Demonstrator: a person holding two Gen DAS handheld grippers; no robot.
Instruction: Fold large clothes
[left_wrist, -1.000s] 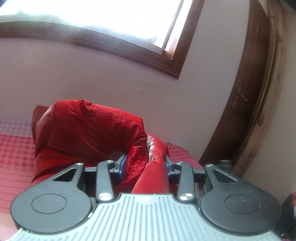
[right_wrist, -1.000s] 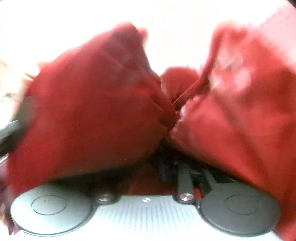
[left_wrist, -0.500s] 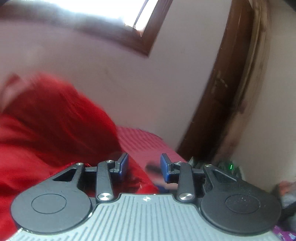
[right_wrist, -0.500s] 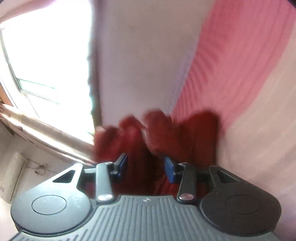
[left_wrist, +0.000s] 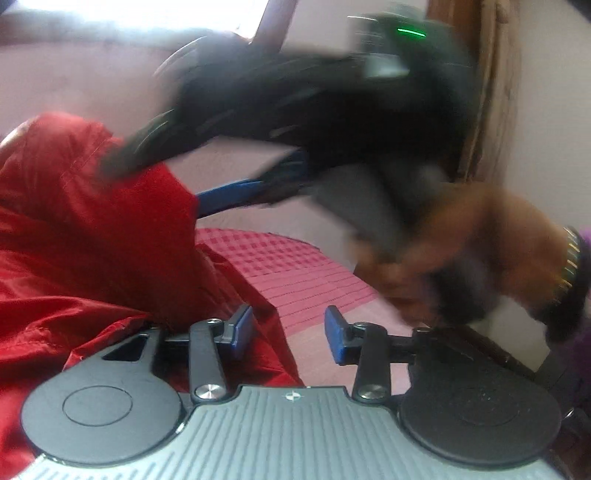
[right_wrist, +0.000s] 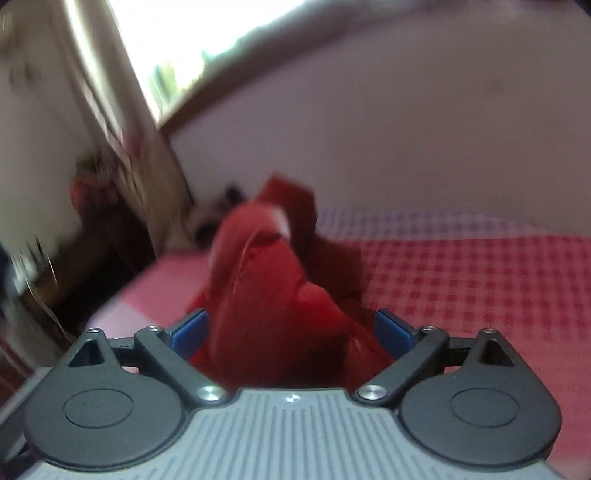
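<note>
On the checked bedcover (right_wrist: 480, 280), red garment (right_wrist: 273, 295) heaped, long axis seemingly running away from both spread, empty tools

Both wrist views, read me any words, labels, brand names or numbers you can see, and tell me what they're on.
No readable text in either view.
Left gripper: only a small emblem on its grey body, no letters.
Right gripper: the same small emblem, no letters.
Red garment: no label or print visible.
Checked bedsheet: pattern only.
Green light on the blurred right gripper seen from the left view: a glow, not text.
</note>
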